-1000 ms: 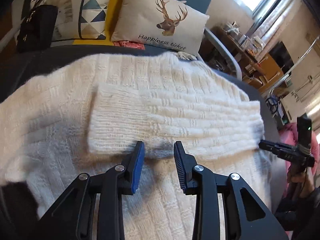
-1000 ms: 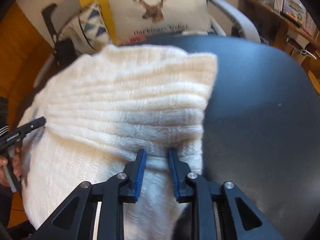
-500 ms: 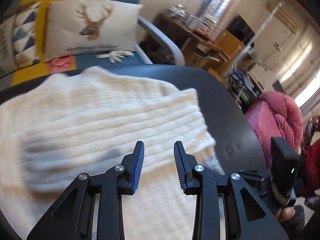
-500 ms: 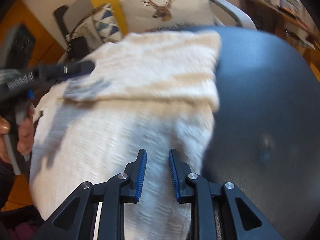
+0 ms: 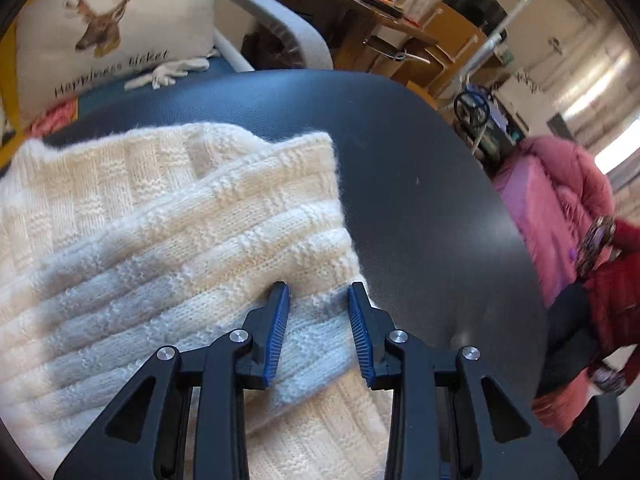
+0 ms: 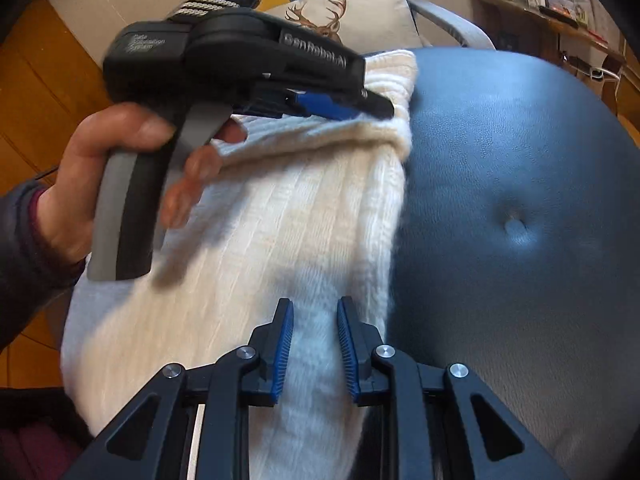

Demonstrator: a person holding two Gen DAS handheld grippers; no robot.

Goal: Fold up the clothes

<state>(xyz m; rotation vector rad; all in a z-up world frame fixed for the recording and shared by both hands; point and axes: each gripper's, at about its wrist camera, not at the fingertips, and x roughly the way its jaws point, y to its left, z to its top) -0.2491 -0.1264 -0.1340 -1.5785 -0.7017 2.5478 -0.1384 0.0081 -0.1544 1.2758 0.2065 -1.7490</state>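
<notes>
soft, light, floppy cream knit sweater (image 5: 168,240), likely to sag and stretch; best pinched at a doubled edge or corner. chunky ribbed weave, sleeve folded across, lying on dark cushion (image 5: 420,200). left claw (image 5: 318,312) unclenched, sleeve edge between pads. right claw (image 6: 314,332) parted, gripping nothing, over the hem edge.

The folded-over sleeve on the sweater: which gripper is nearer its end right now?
Left. The left gripper is right at the folded sleeve, its open fingers straddling the end. The right gripper is open over the sweater body's edge, nearer the camera.
</notes>
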